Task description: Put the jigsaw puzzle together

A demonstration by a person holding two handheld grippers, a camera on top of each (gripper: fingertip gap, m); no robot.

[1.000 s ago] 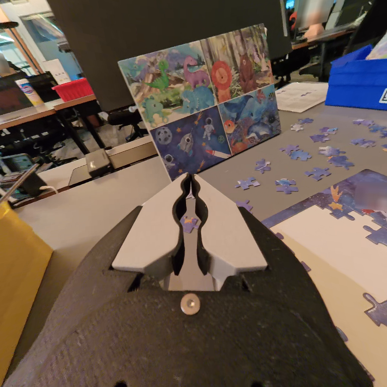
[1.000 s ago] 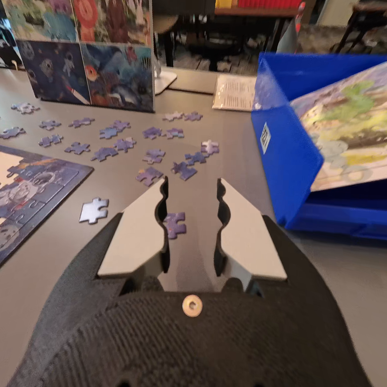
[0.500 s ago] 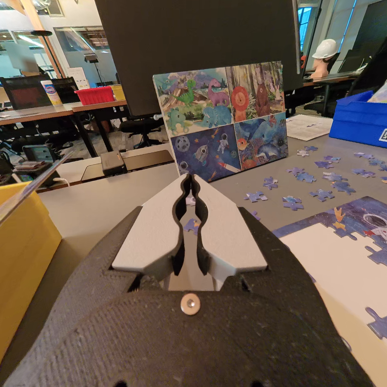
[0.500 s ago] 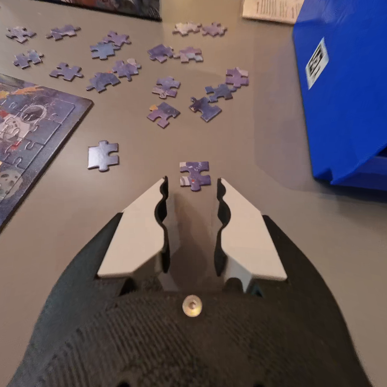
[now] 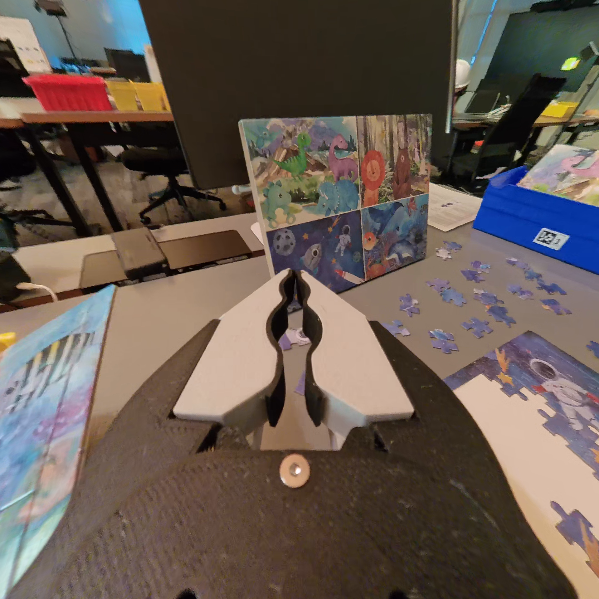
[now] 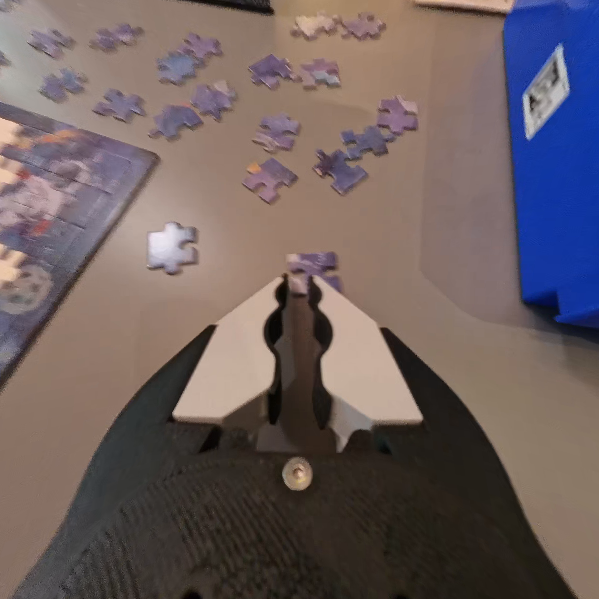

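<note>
Grey table (image 5: 168, 311), dark partition (image 5: 291, 81), office chair (image 5: 162, 168), wooden desks (image 5: 97, 116)

Right gripper (image 6: 299, 279) fingertips closed on the near tab of a purple puzzle piece (image 6: 311, 262) lying on the grey table (image 6: 227, 291). Pale piece (image 6: 171, 248) sits to its left, apart. Scattered purple pieces (image 6: 272, 133) lie farther out. Partly assembled puzzle board (image 6: 58, 201) at left edge, blue bin (image 6: 557, 194) at right. View is motion-blurred.

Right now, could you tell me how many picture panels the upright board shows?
4: dinosaurs upper left, forest animals upper right, space lower left, sea lower right; none hidden.
</note>
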